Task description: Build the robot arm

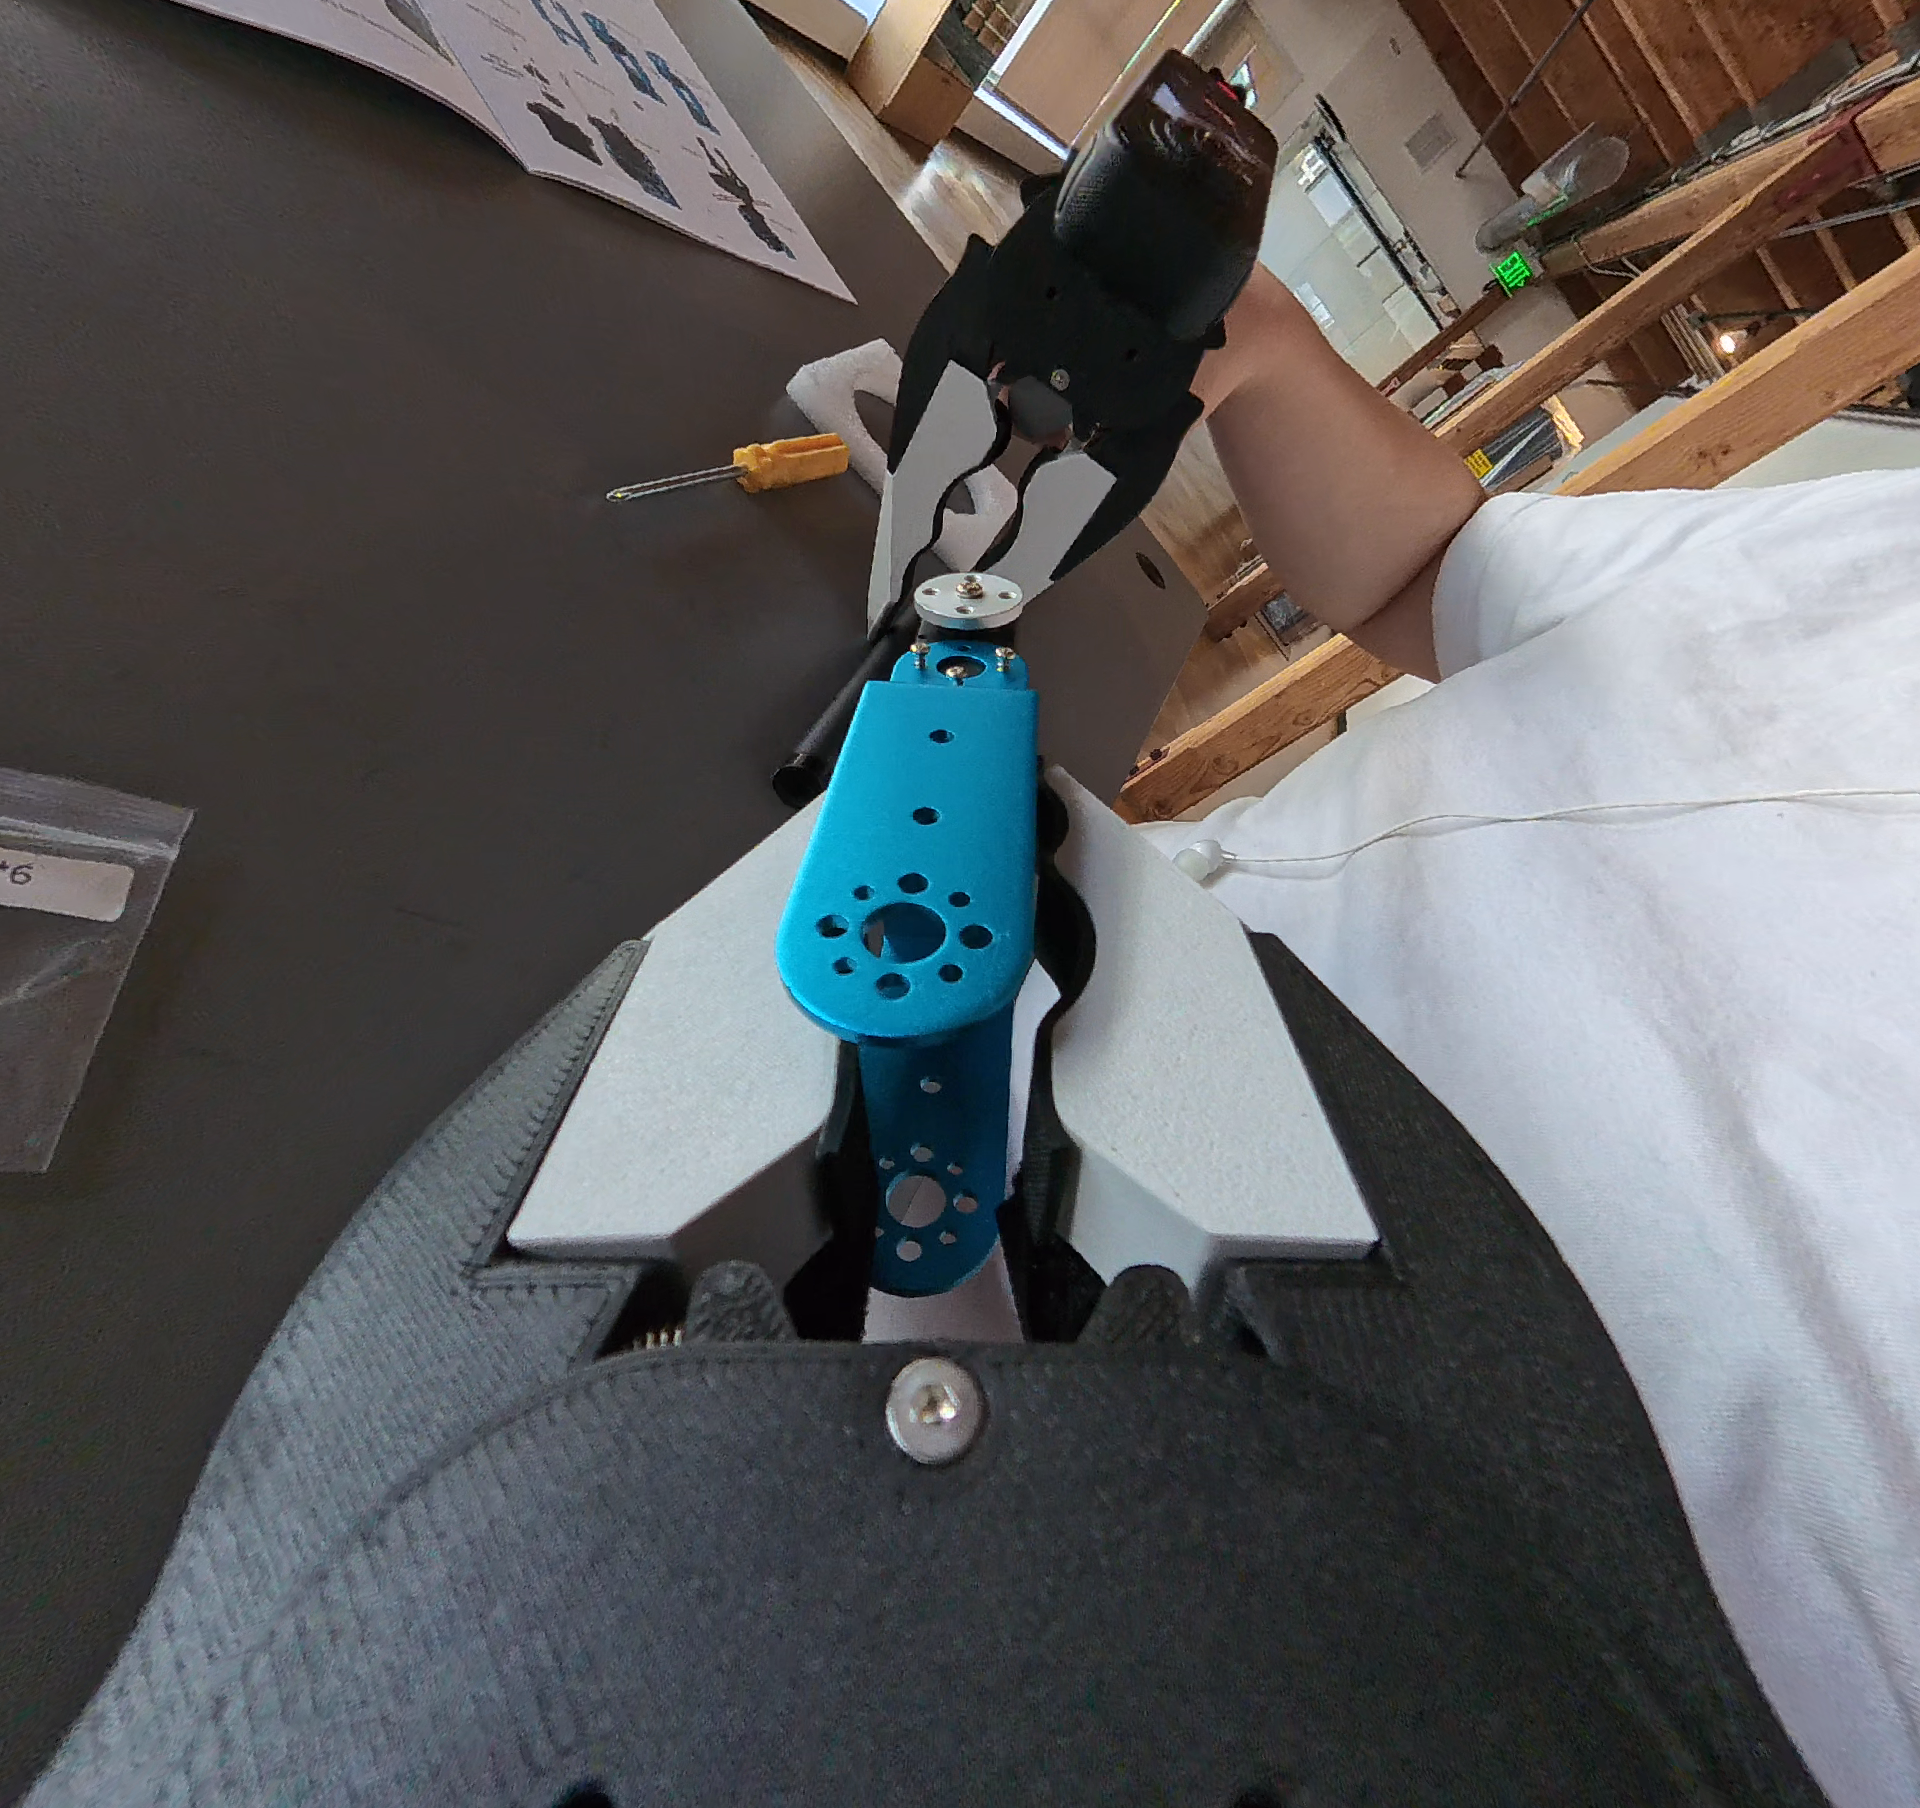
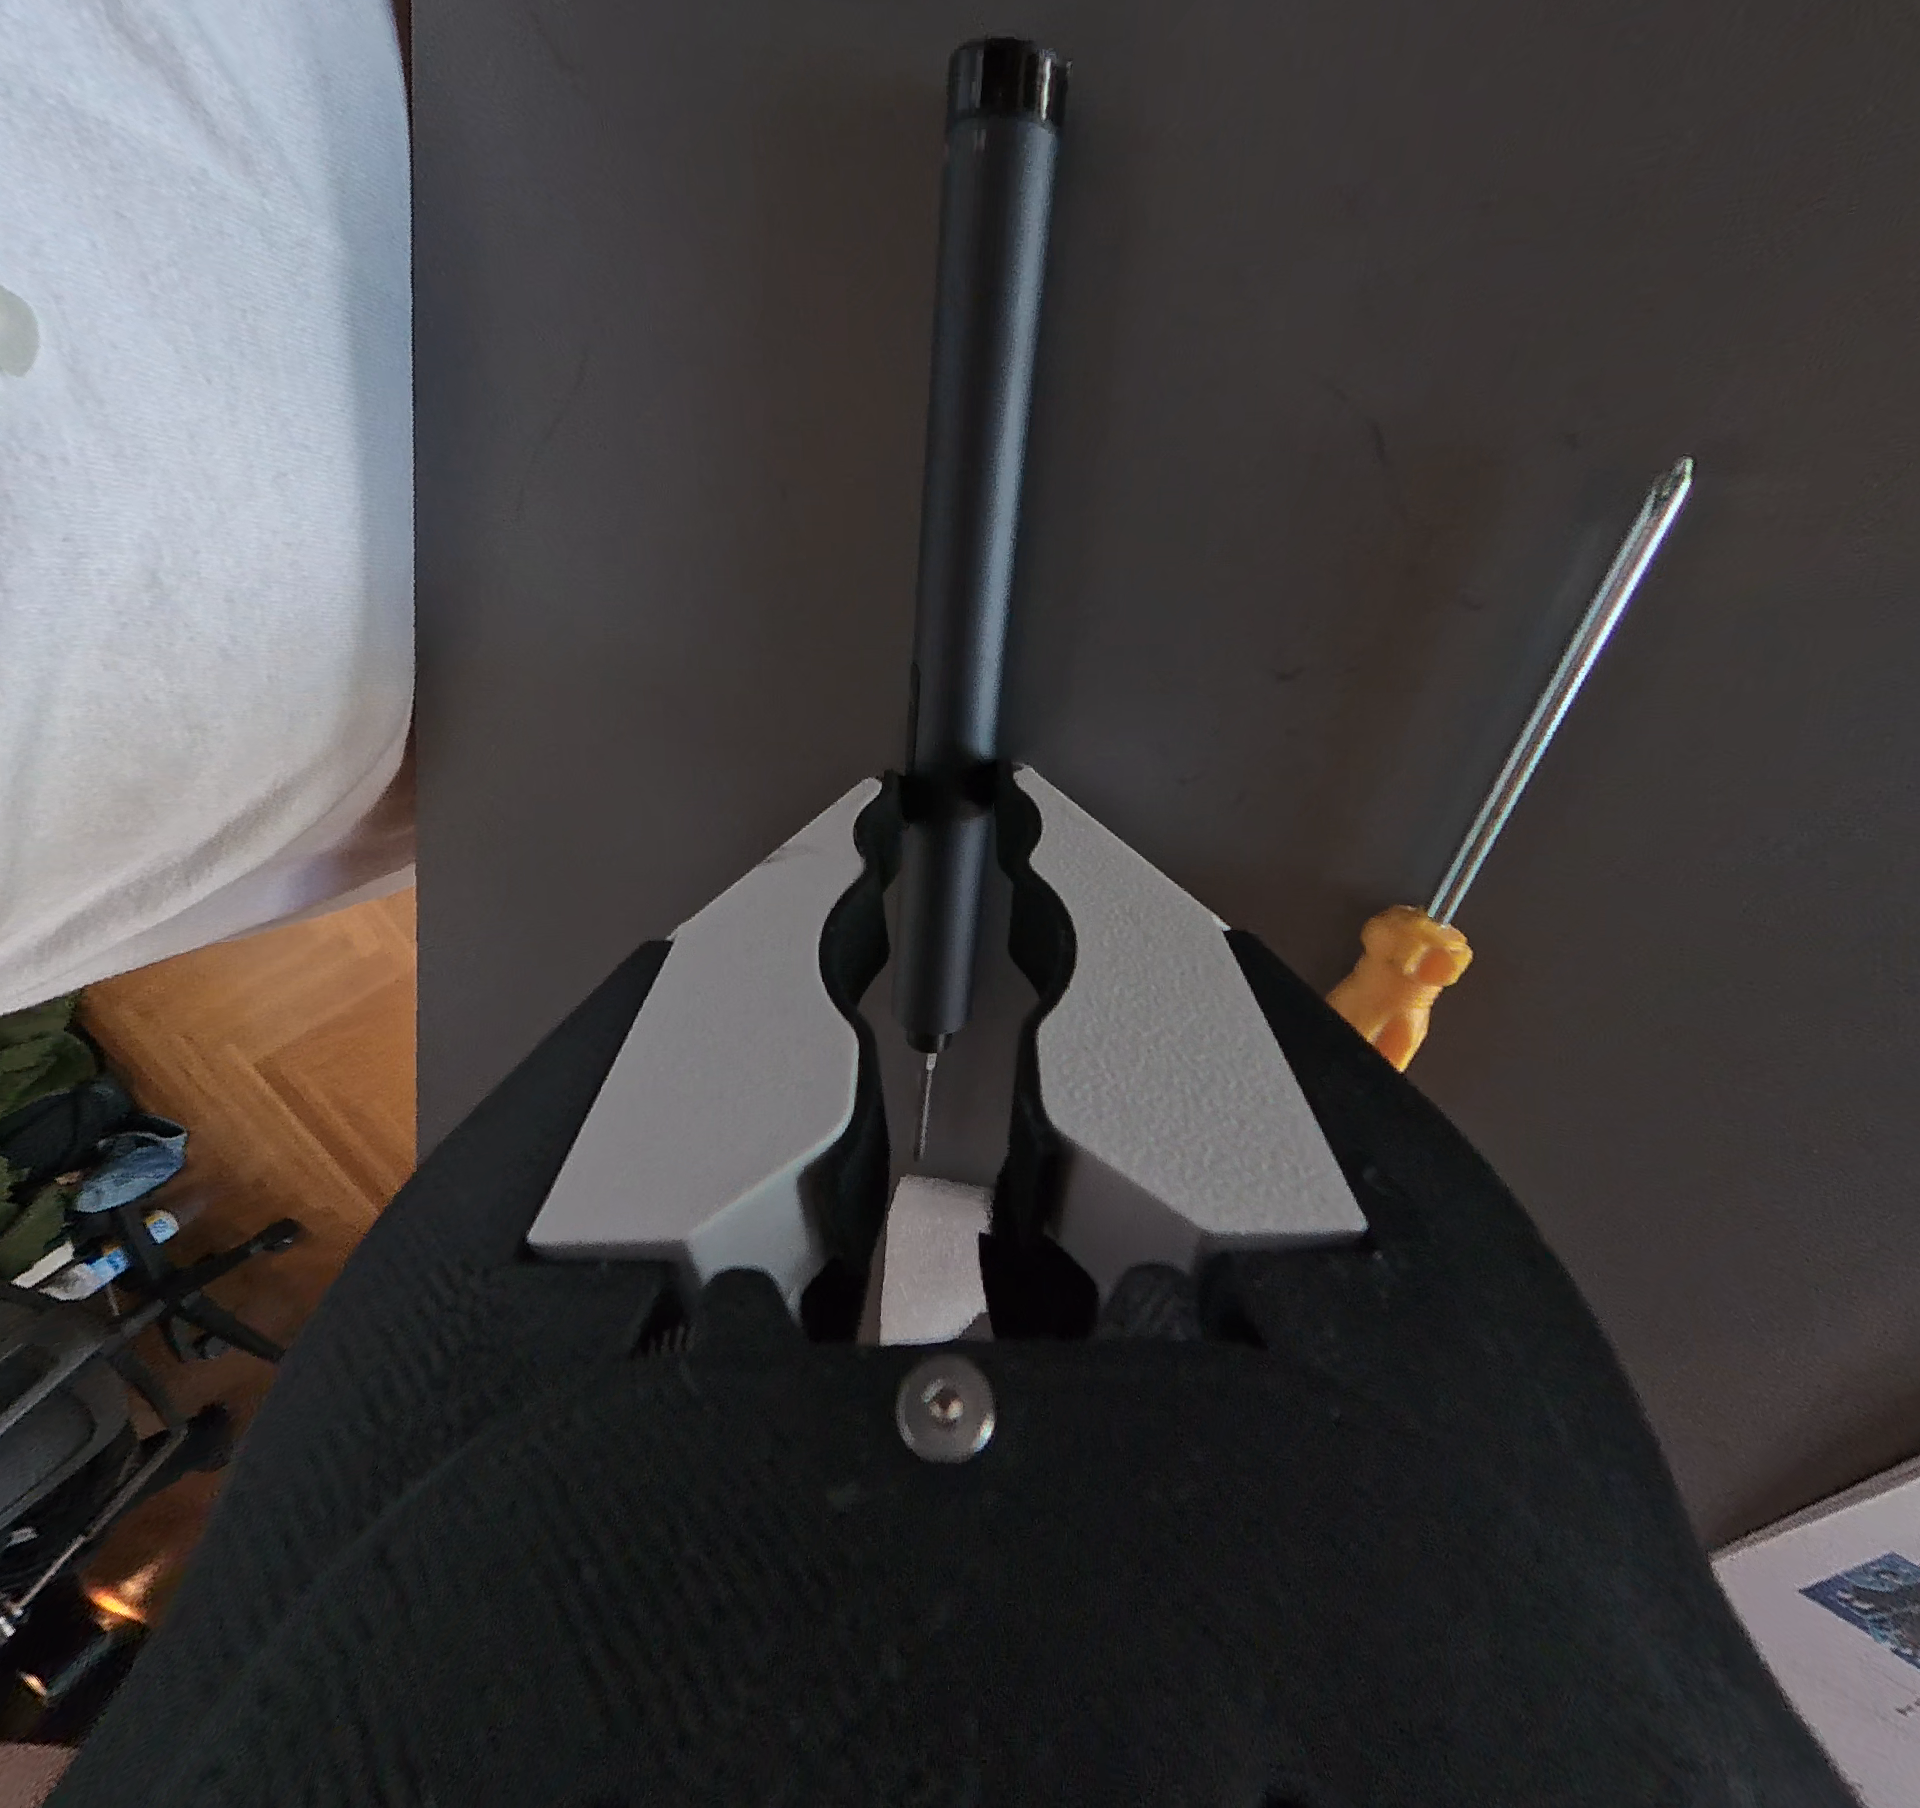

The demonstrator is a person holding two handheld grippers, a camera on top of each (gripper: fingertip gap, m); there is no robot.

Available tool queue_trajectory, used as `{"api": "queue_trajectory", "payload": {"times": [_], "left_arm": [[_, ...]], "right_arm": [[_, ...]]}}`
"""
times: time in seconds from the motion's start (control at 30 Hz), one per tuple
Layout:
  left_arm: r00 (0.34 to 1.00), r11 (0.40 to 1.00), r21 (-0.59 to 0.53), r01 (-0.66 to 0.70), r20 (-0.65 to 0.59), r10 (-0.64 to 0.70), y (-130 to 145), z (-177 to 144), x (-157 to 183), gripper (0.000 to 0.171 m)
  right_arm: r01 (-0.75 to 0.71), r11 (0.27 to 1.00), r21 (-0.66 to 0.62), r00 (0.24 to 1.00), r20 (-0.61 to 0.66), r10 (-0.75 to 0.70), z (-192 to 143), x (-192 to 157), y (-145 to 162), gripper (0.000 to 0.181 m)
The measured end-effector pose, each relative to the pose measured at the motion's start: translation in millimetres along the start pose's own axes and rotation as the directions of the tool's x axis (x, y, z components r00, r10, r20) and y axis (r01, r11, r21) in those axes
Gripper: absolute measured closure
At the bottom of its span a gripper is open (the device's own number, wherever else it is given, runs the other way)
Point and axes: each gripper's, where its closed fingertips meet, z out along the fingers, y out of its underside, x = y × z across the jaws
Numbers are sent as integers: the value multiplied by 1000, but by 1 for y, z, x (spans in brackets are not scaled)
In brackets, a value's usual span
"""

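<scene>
Blue metal bracket (image 1: pixel 920 885), long and flat with many round holes, sits between the fingers of the left gripper (image 1: pixel 940 937); they are closed on it and hold it up above the dark grey worktop (image 1: pixel 312 511); at its far end a small round silver disc with tiny screws (image 1: pixel 968 601) is fixed on.

In the right wrist view, the right gripper (image 2: pixel 948 792) has its fingers clenched on a slim dark pen-shaped screwdriver (image 2: pixel 982 470); its thin bit points back toward the camera.

What could go wrong, I think: the bracket is thin and smooth, so it might twist or slip if pushed at the far end; the slim tool could slide too, since the fingers pinch only a short part near its bit end.

In the left wrist view, the right gripper comes down steeply from above, tips close to the silver disc; a bare forearm (image 1: pixel 1340 470) holds it; the left gripper points forward and is tilted.

Nearby lie a yellow-handled screwdriver (image 1: pixel 727 475), an open paper booklet (image 1: pixel 582 54), a white foam piece (image 1: pixel 842 387) and a clear plastic bag (image 1: pixel 73 948).
</scene>
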Motion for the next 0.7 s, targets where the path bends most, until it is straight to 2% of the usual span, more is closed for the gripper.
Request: {"api": "queue_trajectory", "payload": {"times": [0.2, 0.47, 0.6, 0.7], "left_arm": [[1000, 1000, 2, 0, -2, 0, -2, 1, -1, 145], [1000, 1000, -2, -9, 14, 9, -2, 1, -3, 145], [999, 1000, 6, -31, 25, 31, -4, -1, -1, 145], [998, 998, 13, -54, 35, 53, -6, -3, 0, 145]], "right_arm": [[19, 1000, -4, 1000, 5, -19, 0, 0, 0, 163], [35, 996, -80, 999, 17, -33, 0, 0, 0, 164], [103, 987, -126, 991, -72, -113, 1, 1, -2, 165], [170, 972, -165, 960, -196, -201, 0, 4, -4, 164]]}}
